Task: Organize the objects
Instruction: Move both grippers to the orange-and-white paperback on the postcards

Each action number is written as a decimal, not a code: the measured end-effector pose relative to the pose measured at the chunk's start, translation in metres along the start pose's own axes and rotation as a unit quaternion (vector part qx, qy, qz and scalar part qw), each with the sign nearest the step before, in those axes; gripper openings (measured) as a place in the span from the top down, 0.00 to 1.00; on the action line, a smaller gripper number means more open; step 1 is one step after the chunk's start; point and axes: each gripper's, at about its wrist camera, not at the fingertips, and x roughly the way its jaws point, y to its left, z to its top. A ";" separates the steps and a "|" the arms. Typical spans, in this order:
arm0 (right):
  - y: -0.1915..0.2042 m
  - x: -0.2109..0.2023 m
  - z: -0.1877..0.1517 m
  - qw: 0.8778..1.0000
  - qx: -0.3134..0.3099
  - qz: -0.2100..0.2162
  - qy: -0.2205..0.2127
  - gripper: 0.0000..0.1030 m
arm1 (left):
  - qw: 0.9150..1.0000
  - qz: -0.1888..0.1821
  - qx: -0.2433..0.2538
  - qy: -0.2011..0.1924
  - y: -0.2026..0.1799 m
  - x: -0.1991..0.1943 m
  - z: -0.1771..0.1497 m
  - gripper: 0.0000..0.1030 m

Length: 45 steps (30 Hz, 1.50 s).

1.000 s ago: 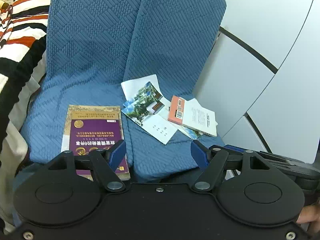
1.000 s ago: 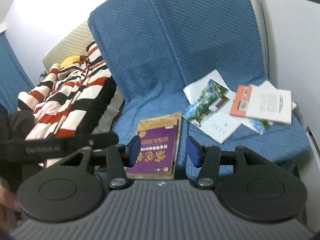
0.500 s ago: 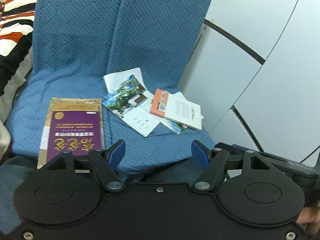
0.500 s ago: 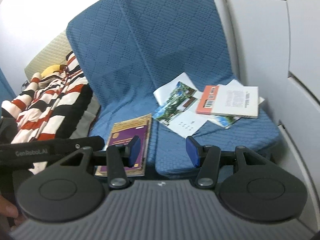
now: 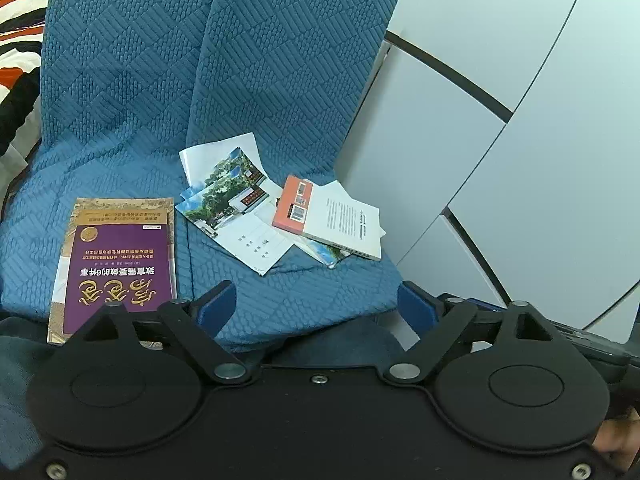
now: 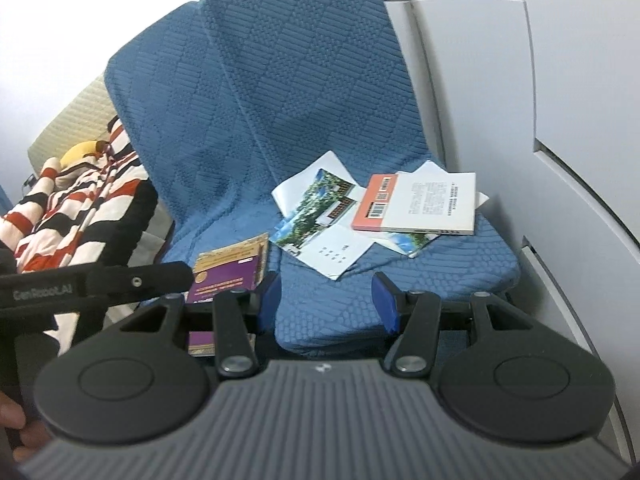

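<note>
A purple and gold book (image 5: 120,264) (image 6: 230,272) lies flat on the left blue seat cushion (image 5: 100,184). On the right cushion a white book with an orange spine strip (image 5: 332,218) (image 6: 420,204) rests on a pile of photo leaflets (image 5: 236,204) (image 6: 320,220). My left gripper (image 5: 316,306) hovers over the seat's front edge, jaws opening wide, nothing between them. My right gripper (image 6: 326,300) also hangs before the seat front, open and holding nothing. The left gripper's black body (image 6: 96,284) shows at the left of the right wrist view.
The blue quilted cover (image 6: 280,100) drapes over both backrests. A striped red, black and white blanket (image 6: 76,208) lies to the left. Pale cabinet panels (image 5: 520,140) stand close on the right. A hand (image 6: 16,436) shows at the lower left edge.
The left gripper's jaws have spread wider. Both grippers have moved closer to the seat, so the books look larger. The right wrist view has swung toward the right cushion.
</note>
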 end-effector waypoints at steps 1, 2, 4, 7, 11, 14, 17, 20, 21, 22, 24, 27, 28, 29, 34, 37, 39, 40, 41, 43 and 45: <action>-0.002 0.000 0.000 1.000 0.002 -0.001 -0.001 0.48 | 1.000 0.001 0.001 -0.001 -0.001 0.001 0.000 0.08; -0.004 0.000 0.000 1.000 0.003 -0.003 -0.002 0.48 | 1.000 0.000 0.001 -0.002 -0.001 0.003 0.001 0.03; -0.009 0.001 0.001 1.000 0.004 -0.007 -0.002 0.48 | 1.000 -0.002 -0.004 0.002 -0.001 0.008 0.002 0.01; -0.018 0.007 0.001 1.000 0.011 -0.013 0.001 0.48 | 1.000 0.003 -0.003 0.008 -0.001 0.017 0.004 0.01; -0.026 0.012 0.003 1.000 0.010 -0.011 0.004 0.48 | 1.000 0.006 -0.001 0.016 -0.004 0.031 0.006 0.01; -0.034 0.018 0.006 1.000 0.014 -0.020 0.008 0.36 | 1.000 0.006 0.000 0.018 -0.007 0.043 0.007 0.01; -0.045 0.023 0.007 0.999 0.028 -0.024 0.005 0.14 | 1.000 -0.003 -0.002 0.020 -0.010 0.059 0.008 0.01; -0.059 0.032 0.009 0.999 0.042 -0.027 0.014 0.14 | 0.999 -0.008 -0.003 0.037 -0.013 0.080 0.008 0.01; -0.063 0.035 0.009 0.998 0.047 -0.027 0.016 0.14 | 0.999 -0.007 -0.004 0.041 -0.014 0.085 0.007 0.01; -0.067 0.038 0.010 0.998 0.049 -0.029 0.017 0.14 | 0.999 -0.007 -0.005 0.045 -0.015 0.092 0.007 0.01; -0.073 0.042 0.011 0.998 0.049 -0.035 0.018 0.14 | 0.999 -0.008 -0.010 0.052 -0.017 0.103 0.007 0.01; -0.084 0.050 0.013 0.998 0.051 -0.040 0.022 0.14 | 0.998 -0.006 -0.015 0.064 -0.019 0.122 0.007 0.01; -0.088 0.053 0.013 0.997 0.052 -0.042 0.023 0.14 | 0.998 -0.003 -0.015 0.067 -0.020 0.129 0.008 0.01; -0.093 0.056 0.014 0.997 0.054 -0.045 0.024 0.14 | 0.998 -0.001 -0.013 0.069 -0.021 0.135 0.009 0.01; -0.113 0.072 0.016 0.996 0.059 -0.068 0.026 0.14 | 0.997 0.005 -0.015 0.078 -0.022 0.166 0.015 0.01; -0.126 0.085 0.019 0.995 0.064 -0.075 0.031 0.14 | 0.996 0.007 -0.021 0.087 -0.020 0.188 0.019 0.01; -0.134 0.094 0.021 0.994 0.068 -0.077 0.035 0.14 | 0.995 0.006 -0.020 0.096 -0.020 0.203 0.021 0.01; -0.136 0.098 0.022 0.994 0.071 -0.078 0.036 0.14 | 0.995 0.006 -0.019 0.100 -0.020 0.212 0.023 0.01; -0.140 0.103 0.024 0.993 0.074 -0.080 0.037 0.14 | 0.994 0.008 -0.020 0.103 -0.019 0.219 0.024 0.01; -0.147 0.115 0.026 0.992 0.081 -0.083 0.041 0.15 | 0.994 0.011 -0.022 0.109 -0.018 0.236 0.026 0.01; -0.154 0.126 0.030 0.992 0.087 -0.084 0.046 0.15 | 0.993 0.011 -0.020 0.116 -0.016 0.254 0.029 0.01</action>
